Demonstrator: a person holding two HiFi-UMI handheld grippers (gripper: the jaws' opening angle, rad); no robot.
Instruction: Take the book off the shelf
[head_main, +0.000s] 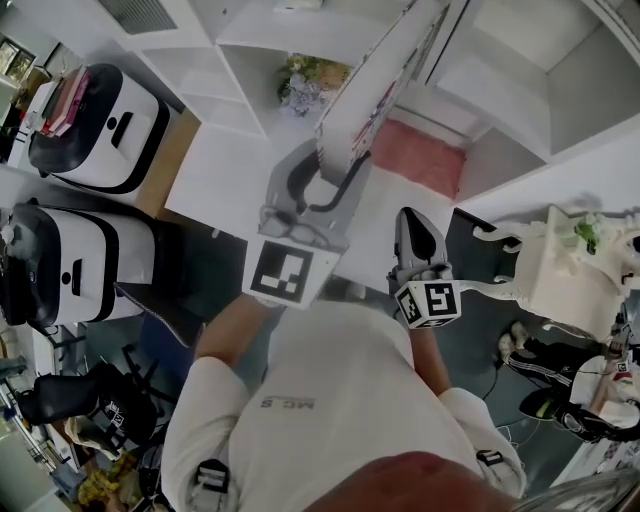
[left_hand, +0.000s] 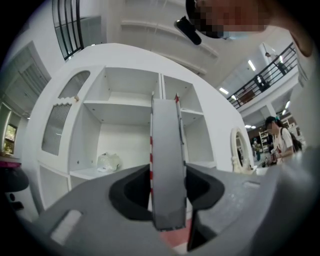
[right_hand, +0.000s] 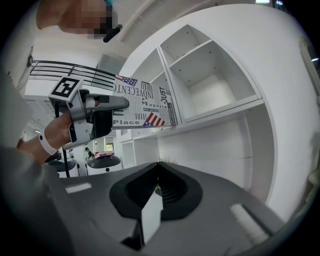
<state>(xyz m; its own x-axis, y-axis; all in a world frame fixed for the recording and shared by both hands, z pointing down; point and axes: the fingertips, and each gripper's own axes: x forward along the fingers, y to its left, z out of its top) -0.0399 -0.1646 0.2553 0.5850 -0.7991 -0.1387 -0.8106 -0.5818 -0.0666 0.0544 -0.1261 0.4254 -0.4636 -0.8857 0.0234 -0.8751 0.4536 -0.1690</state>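
My left gripper (head_main: 333, 178) is shut on the lower edge of the book (head_main: 378, 82), a flat volume with newspaper print and flag pictures, held clear in front of the white shelf unit (head_main: 250, 45). In the left gripper view its grey edge (left_hand: 167, 160) stands upright, clamped between the jaws of the left gripper (left_hand: 168, 200). The right gripper view shows the book (right_hand: 145, 107) sticking out of the left gripper (right_hand: 117, 111) near the shelf front. My right gripper (head_main: 416, 228) hangs lower right of the book, shut, with nothing in it; in its own view the right gripper (right_hand: 158, 167) faces an open compartment.
A pink cloth (head_main: 422, 158) lies on a shelf board and a small bunch of flowers (head_main: 312, 78) sits in a compartment. Two white-and-black machines (head_main: 95, 130) stand at the left. An ornate white stand (head_main: 560, 270) and a person's legs (head_main: 560, 390) are at the right.
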